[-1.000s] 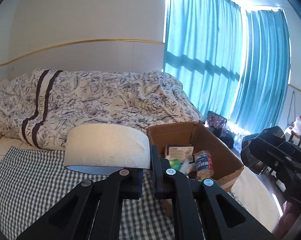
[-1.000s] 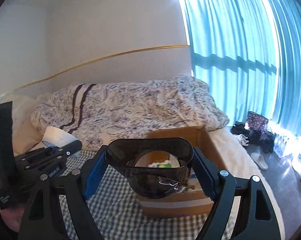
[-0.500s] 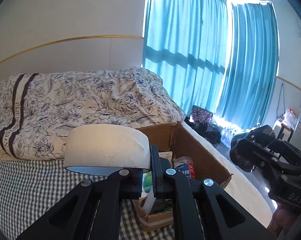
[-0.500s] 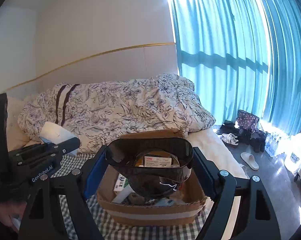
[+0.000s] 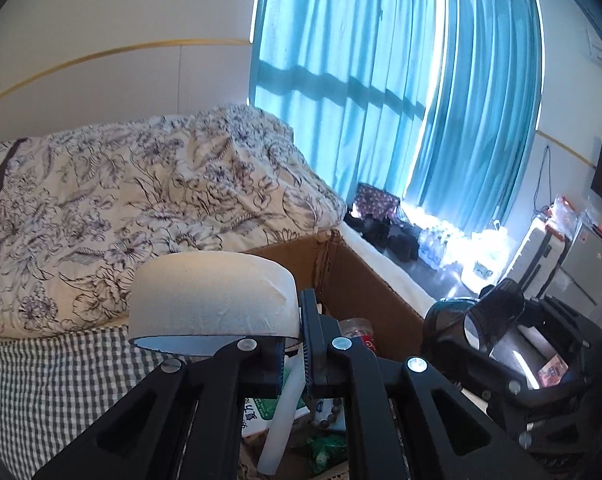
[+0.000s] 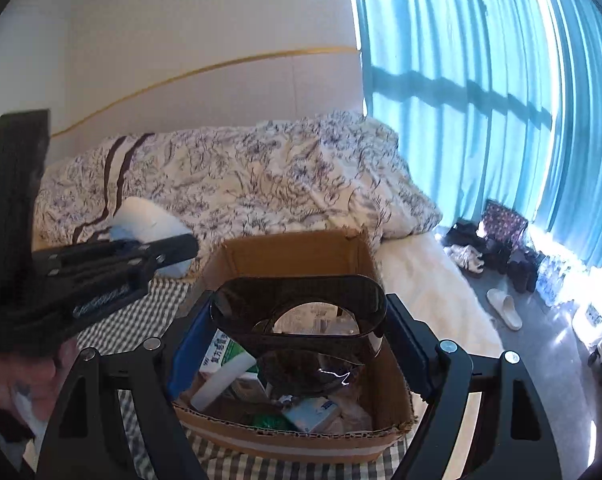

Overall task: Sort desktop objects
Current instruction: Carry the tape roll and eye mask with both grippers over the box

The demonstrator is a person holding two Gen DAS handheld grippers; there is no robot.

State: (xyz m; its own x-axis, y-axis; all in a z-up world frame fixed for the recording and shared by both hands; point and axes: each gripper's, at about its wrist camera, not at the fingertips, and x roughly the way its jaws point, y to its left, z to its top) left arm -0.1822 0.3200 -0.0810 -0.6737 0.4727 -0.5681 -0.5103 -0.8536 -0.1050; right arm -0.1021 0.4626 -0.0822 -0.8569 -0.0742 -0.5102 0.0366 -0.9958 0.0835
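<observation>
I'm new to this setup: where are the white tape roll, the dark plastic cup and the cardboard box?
White tape roll [image 5: 209, 296], left wrist view, outer side.
Dark plastic cup [image 6: 301, 300], right wrist view, rim.
Brown cardboard box [image 6: 293, 254], right wrist view, far wall.

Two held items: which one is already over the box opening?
The dark plastic cup in the right gripper, above the cardboard box. The left gripper's tape roll hangs beside it.

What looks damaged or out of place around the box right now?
The cardboard box has a ragged, torn near-right corner and a frayed far rim. Its contents lie jumbled, with a white tube leaning askew. Otherwise both grips look sound: the left gripper pinches the tape roll, the right gripper clamps the dark plastic holder.
</observation>
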